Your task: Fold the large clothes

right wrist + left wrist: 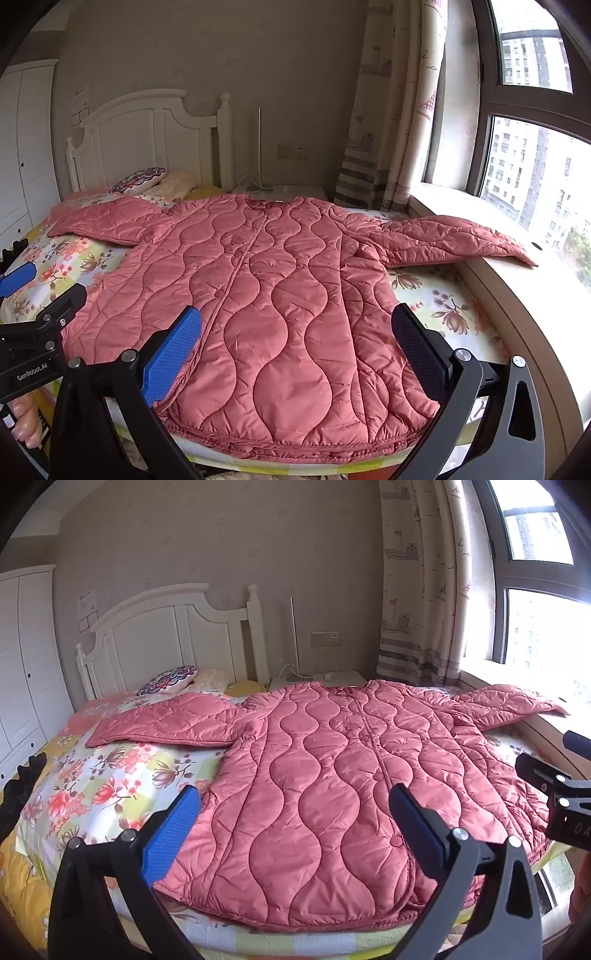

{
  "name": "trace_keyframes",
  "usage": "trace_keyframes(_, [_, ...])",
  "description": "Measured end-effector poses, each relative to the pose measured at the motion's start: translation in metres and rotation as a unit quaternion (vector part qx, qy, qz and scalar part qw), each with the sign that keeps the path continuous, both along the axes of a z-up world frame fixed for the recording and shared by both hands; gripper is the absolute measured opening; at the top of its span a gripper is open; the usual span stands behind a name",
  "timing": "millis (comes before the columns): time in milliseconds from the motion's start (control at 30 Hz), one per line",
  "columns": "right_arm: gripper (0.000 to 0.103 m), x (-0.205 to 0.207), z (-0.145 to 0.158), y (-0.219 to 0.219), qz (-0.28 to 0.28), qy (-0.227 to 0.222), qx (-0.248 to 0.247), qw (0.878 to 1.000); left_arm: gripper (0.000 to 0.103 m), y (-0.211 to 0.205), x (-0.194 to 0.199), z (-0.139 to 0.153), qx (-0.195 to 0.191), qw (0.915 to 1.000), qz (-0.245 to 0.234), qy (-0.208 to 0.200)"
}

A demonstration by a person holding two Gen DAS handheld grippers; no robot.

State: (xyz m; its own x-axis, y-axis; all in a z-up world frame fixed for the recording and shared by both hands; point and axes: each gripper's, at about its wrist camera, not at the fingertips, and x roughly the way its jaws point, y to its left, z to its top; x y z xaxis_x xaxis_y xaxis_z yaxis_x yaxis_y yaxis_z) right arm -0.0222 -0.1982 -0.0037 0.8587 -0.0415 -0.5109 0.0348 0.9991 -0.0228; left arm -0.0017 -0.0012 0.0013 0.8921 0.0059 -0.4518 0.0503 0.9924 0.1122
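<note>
The pink quilted coat (332,775) lies spread flat on the bed (110,775), ready for folding; left gripper (295,834) and right gripper (295,354) hover at six o'clock, fingers wide, empty.

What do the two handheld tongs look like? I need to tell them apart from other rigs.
Both match: black angular frames with silver bolts. The left tongs and right tongs each pair a ribbed blue pad with a dark mesh-textured one. White "GenRobot.AI" lettering marks the left body.

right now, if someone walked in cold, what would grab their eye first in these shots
The pink quilted jacket spread flat across the floral bedsheet, with one sleeve reaching onto the windowsill. Then the left gripper and right gripper, open over its hem.
</note>
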Motion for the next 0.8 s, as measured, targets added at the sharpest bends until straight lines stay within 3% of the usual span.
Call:
trace_keyframes(67, [0.099, 0.0, 0.001, 0.0, 0.001, -0.002, -0.001, 1.0, 0.101, 0.008, 0.001, 0.0, -0.021, 0.9997, 0.003, 0.006])
trace_keyframes(800, [0.099, 0.003, -0.009, -0.001, 0.007, 0.008, 0.005, 1.0, 0.101, 0.008, 0.004, -0.005, -0.012, 0.9998, 0.012, 0.014])
